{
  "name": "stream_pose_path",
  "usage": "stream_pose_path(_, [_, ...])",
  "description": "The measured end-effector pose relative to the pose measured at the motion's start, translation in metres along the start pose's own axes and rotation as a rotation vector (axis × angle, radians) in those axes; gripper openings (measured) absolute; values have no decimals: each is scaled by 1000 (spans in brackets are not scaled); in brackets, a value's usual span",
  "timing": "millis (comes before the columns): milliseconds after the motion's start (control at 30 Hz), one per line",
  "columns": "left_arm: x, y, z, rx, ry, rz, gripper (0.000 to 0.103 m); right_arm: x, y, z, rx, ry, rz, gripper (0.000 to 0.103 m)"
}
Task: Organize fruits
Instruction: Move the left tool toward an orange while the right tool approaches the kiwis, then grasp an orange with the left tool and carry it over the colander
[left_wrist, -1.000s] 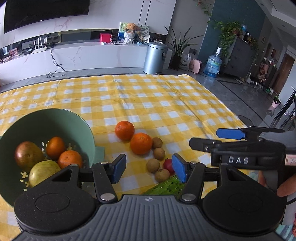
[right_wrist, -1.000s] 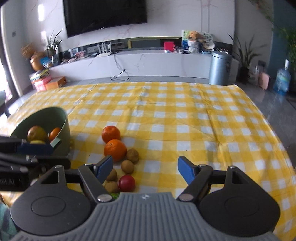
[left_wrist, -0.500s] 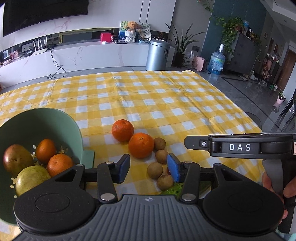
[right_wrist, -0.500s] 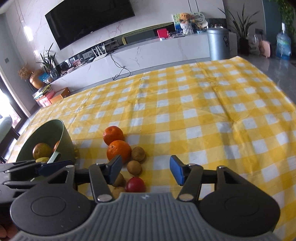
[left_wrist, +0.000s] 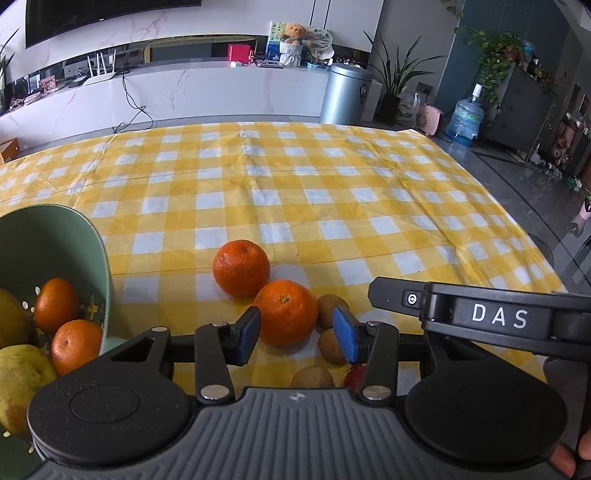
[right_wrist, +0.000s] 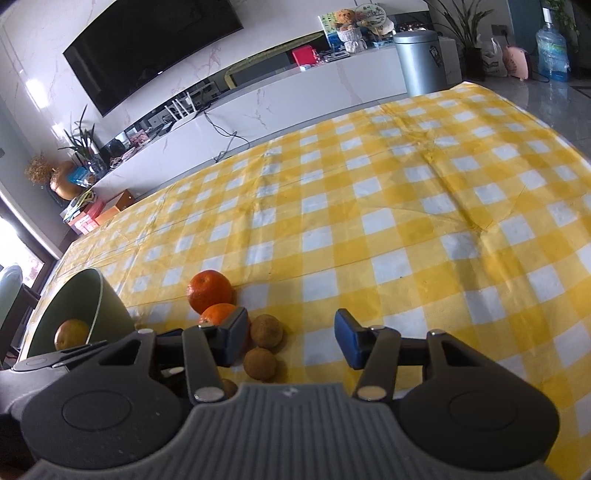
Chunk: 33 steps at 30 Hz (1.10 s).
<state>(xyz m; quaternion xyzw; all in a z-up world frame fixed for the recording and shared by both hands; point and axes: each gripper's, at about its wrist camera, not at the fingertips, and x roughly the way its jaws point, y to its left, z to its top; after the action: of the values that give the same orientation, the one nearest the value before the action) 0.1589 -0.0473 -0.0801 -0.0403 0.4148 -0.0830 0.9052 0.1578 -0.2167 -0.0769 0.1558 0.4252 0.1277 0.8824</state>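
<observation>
A near orange (left_wrist: 286, 312) lies on the yellow checked cloth between the open fingers of my left gripper (left_wrist: 297, 338), which do not touch it. A second orange (left_wrist: 241, 267) sits just behind it. Several small brown fruits (left_wrist: 331, 308) and a red one (left_wrist: 355, 376) lie to the right. A green bowl (left_wrist: 85, 251) at the left holds oranges (left_wrist: 55, 304) and a yellow-green fruit (left_wrist: 18, 380). My right gripper (right_wrist: 291, 338) is open and empty, tilted, over the cloth beside the brown fruits (right_wrist: 266, 330), with the oranges (right_wrist: 208, 290) and bowl (right_wrist: 107, 302) to its left.
The right gripper's body (left_wrist: 495, 317) hangs close on the right of the left gripper. The table's right edge (left_wrist: 524, 229) drops to the floor. A bin (left_wrist: 345, 94) and a TV bench (left_wrist: 184, 92) stand beyond the table.
My left gripper has moved forward and down so that its fingers now flank the near orange. My right gripper has tilted and swung closer to the fruit pile.
</observation>
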Motion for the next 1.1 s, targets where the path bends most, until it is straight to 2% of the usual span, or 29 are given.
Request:
stream_pose_path(267, [9, -4, 3, 40, -13, 61, 55, 8, -11, 3, 70, 17, 30, 50])
stream_pose_path(433, [15, -15, 1, 148, 8, 127, 55, 11, -13, 3, 81, 28, 38, 50])
stream_pose_path(567, [22, -14, -1, 144, 43, 107, 56, 11, -14, 3, 84, 30, 41, 50])
stream_pose_path(733, [19, -13, -1, 132, 44, 98, 52, 12, -14, 3, 85, 35, 40, 50])
stream_pose_path(900, [11, -13, 1, 123, 16, 105, 51, 11, -14, 3, 84, 32, 42, 50])
stream_pose_path(1100, [-14, -11, 12, 101, -5, 70, 51, 6, -14, 4, 84, 2, 40, 50])
